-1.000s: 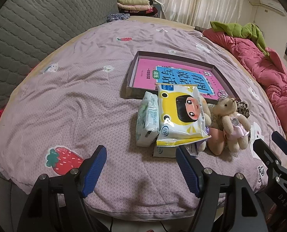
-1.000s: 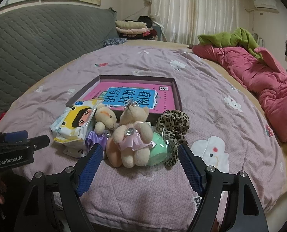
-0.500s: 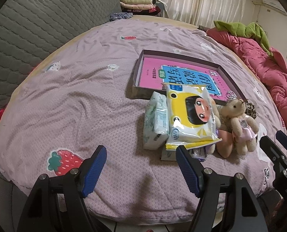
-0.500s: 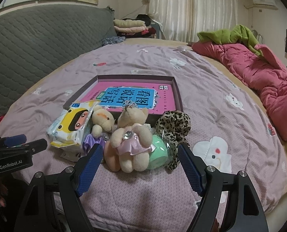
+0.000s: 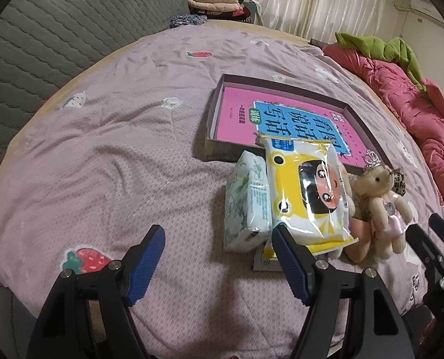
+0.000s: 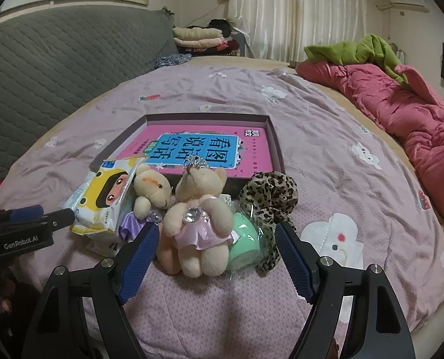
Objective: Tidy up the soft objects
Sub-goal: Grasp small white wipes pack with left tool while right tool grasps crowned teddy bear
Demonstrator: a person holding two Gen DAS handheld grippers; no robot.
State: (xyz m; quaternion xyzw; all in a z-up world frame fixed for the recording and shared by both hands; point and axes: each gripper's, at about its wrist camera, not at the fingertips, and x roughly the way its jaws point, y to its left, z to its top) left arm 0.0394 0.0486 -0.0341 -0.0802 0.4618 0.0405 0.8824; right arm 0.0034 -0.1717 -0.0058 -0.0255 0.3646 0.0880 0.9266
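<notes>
**Soft pile at bed's near edge, both grippers wide and empty**

Left wrist view: mauve bedsheet (image 5: 108, 155) with strawberry prints, grey quilted headboard (image 5: 72, 30) behind, red duvet (image 5: 416, 104) off to the right. Shallow box (image 5: 214, 119) holding a pink book (image 5: 239, 110) mid-bed. Just in front of it, a yellow wet-wipe pack (image 5: 308, 191) lying across a pale green tissue pack (image 5: 245, 203), far end overlapping the box's near wall. Crowned teddy bear in pink (image 5: 383, 203) just right of the packs. Left gripper (image 5: 217, 257) spread open, holding nothing, right pad close to the wipe pack's near corner.

Right wrist view: same bed, curtains (image 6: 296, 15) and folded laundry (image 6: 198, 37) at the back. Right gripper (image 6: 216, 254) released and empty, jaws framing the pink-dressed bear, which leans on a mint green roll (image 6: 245, 236). Smaller bear in purple (image 6: 150, 188) to its left, leopard-print fabric piece (image 6: 269, 191) to its right, all touching.

Likely risks: closing on the bear could pinch the roll or leopard fabric along with it, since all press together. Slippery wipe wrapper may slide off the tissue pack if nudged. Pile sits near the mattress edge, so a dragged item might tumble off.
</notes>
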